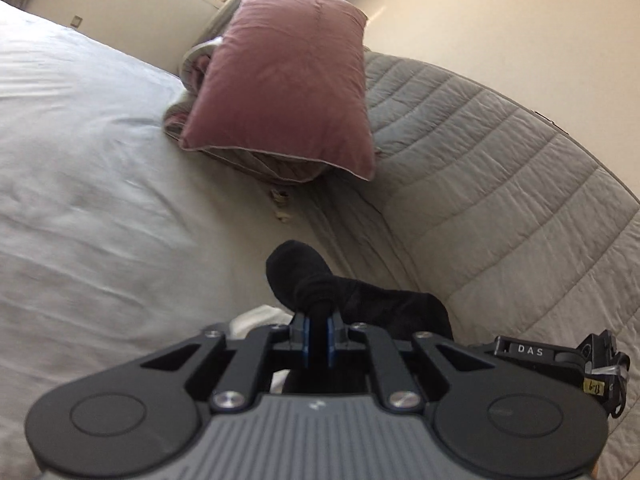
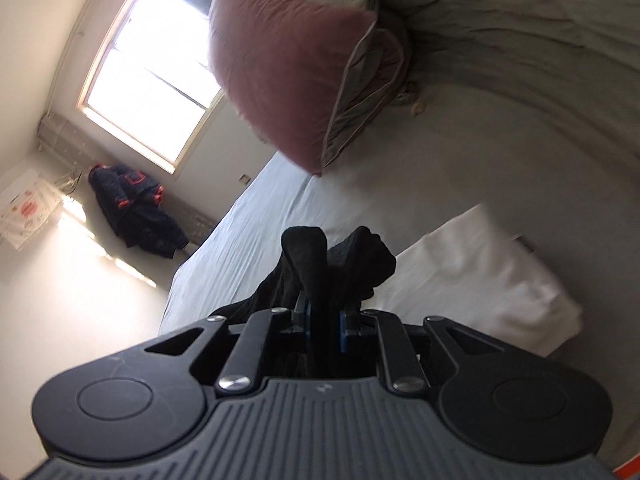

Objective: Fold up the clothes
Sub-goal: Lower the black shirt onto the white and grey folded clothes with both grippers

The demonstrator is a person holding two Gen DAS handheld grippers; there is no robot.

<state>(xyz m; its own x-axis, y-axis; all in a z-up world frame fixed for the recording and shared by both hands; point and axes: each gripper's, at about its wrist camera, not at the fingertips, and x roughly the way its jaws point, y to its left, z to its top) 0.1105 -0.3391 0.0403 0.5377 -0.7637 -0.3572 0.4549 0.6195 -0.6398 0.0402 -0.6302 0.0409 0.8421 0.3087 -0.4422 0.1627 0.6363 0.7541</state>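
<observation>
The left gripper (image 1: 319,334) was clamped on a black sock (image 1: 320,284), its blue pads pressed against the bunched cloth. The sock's rounded end stuck up beyond the jaws; the rest trailed off to the right and down, above the bed (image 1: 100,184). A pink pillow (image 1: 286,84) rested on folded bedding at the head of the bed, touching a grey quilted headboard (image 1: 500,184). Part of the right gripper (image 1: 560,360), marked DAS, showed at the right edge, and a bit of white cloth (image 1: 260,316) lay just under the left gripper
</observation>
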